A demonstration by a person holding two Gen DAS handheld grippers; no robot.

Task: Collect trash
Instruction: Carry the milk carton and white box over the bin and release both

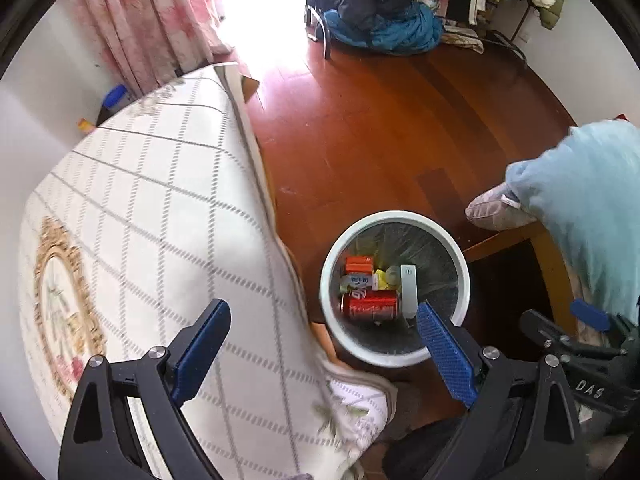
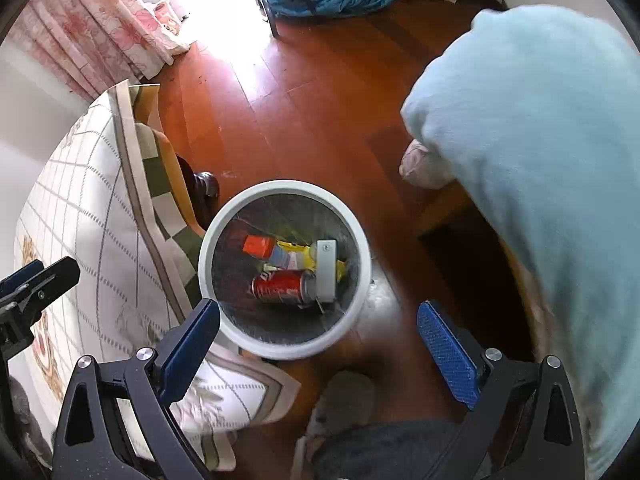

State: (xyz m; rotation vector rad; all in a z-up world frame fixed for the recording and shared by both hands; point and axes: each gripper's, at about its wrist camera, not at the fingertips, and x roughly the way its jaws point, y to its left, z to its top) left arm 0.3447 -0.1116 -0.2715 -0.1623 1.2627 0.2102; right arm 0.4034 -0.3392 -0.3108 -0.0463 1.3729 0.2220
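Below right gripper (image 2: 318, 334), bin (image 2: 362, 236) w/ can (image 2: 282, 286); jaws wide, empty.

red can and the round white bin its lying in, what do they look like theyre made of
The red drink can looks like thin metal, probably aluminium: glossy printed wall and a bare silvery end rim. The round white waste bin looks like moulded plastic, with a smooth, evenly matte rim; it could be painted metal. Inside is a thin, translucent, crinkled plastic liner bag, grey and shiny at its folds.
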